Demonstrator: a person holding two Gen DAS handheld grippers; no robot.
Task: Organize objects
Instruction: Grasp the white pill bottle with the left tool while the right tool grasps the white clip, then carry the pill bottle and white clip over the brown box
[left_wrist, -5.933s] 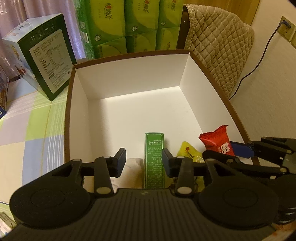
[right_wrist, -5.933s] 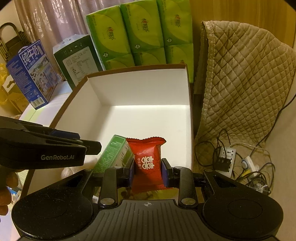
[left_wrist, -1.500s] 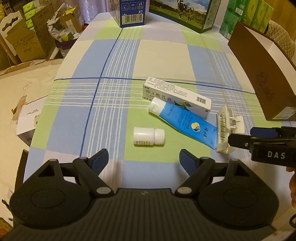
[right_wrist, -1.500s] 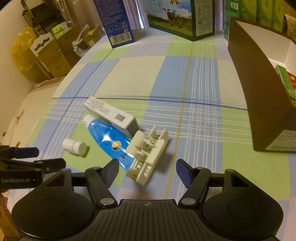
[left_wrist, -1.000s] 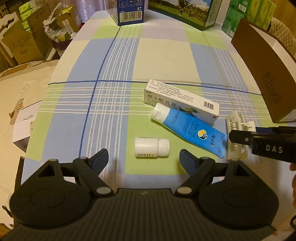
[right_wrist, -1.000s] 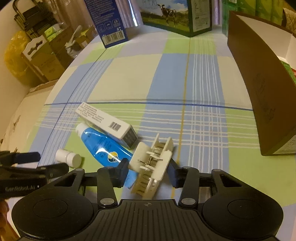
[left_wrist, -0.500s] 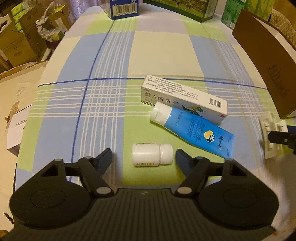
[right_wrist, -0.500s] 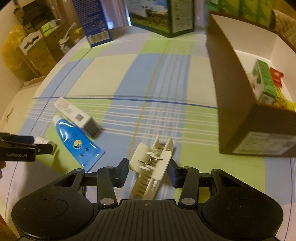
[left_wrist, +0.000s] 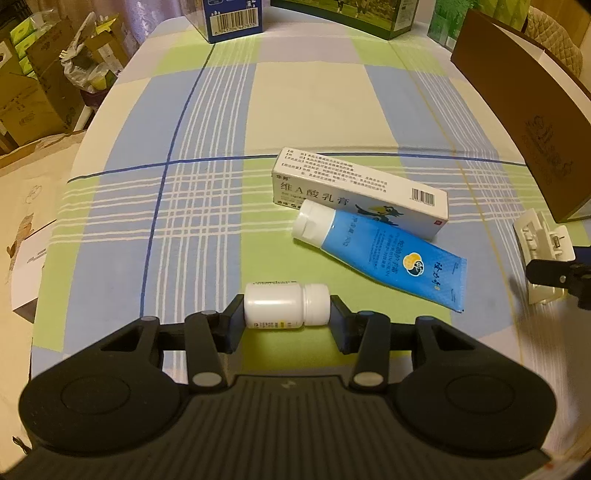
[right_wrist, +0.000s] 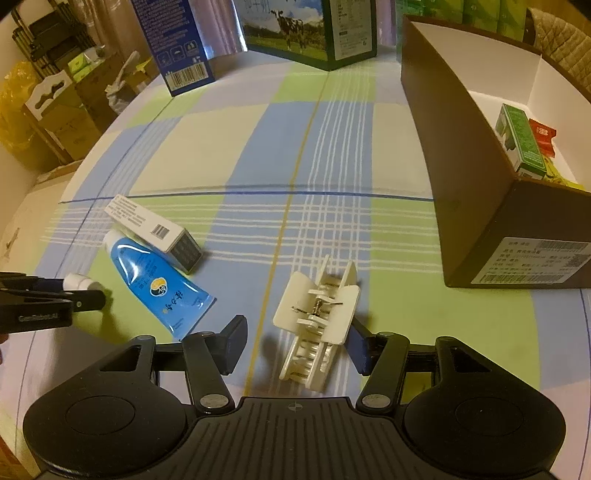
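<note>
Checked cloth (left_wrist: 207, 122) in blue, green and cream covers the table under both of my grippers. My left gripper (left_wrist: 287, 325) is clenched on the white bottle (left_wrist: 286, 305), which lies on its side on the cloth with one pad on its base and the other on its cap. Just beyond it lies the blue tube (left_wrist: 380, 254), cap toward the far left, touching the white carton (left_wrist: 360, 195) behind it. My right gripper (right_wrist: 295, 345) is spread open; the cream hair clip (right_wrist: 317, 321) sits between its fingers, pressed against the right finger (right_wrist: 356, 345) and clear of the left one. From this angle I cannot quite tell whether the clip rests on the cloth or hangs just above it. To the right stands the brown box (right_wrist: 461, 158), white inside, holding a green carton (right_wrist: 521, 140) and a red packet (right_wrist: 543, 138). At the table's far edge stand a blue milk carton (right_wrist: 170, 40) and a green one with cows (right_wrist: 310, 29).
</note>
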